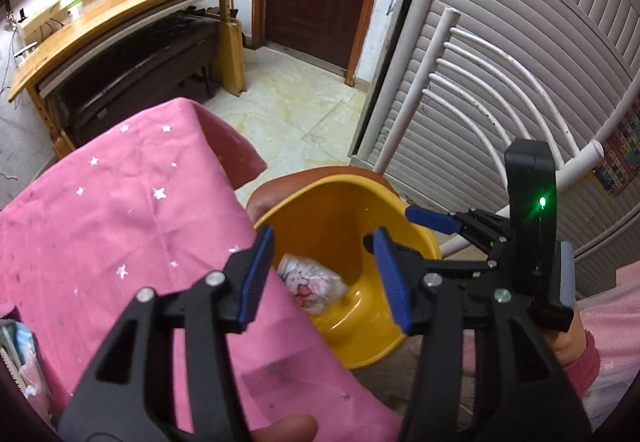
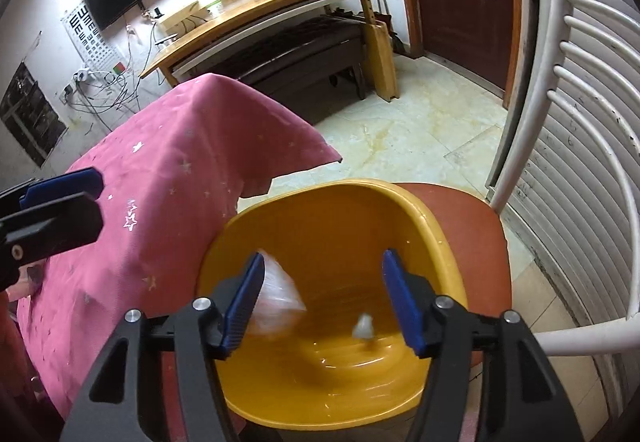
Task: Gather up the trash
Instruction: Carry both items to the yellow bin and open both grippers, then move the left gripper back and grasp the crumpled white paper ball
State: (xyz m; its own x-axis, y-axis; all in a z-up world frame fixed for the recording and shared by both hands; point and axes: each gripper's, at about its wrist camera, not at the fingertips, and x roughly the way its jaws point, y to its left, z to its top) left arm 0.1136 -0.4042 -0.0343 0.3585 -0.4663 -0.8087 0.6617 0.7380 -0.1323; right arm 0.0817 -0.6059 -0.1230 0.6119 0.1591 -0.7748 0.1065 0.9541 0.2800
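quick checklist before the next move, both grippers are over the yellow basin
1. Left gripper empty: ok, fingers apart, nothing between them.
2. Right gripper empty: cannot tell, fingers apart, but a blurred clear wrapper lies against the left finger, touching or falling.
3. Trash in the yellow basin: ok, a crumpled printed wrapper lies on its bottom; a small white scrap is blurred, seemingly mid-fall.
4. Basin seated on the red chair seat: ok, it sits upright.
5. Pink tablecloth free of trash: cannot tell, only part shows.
6. Grippers clear of each other: ok, apart in both views.
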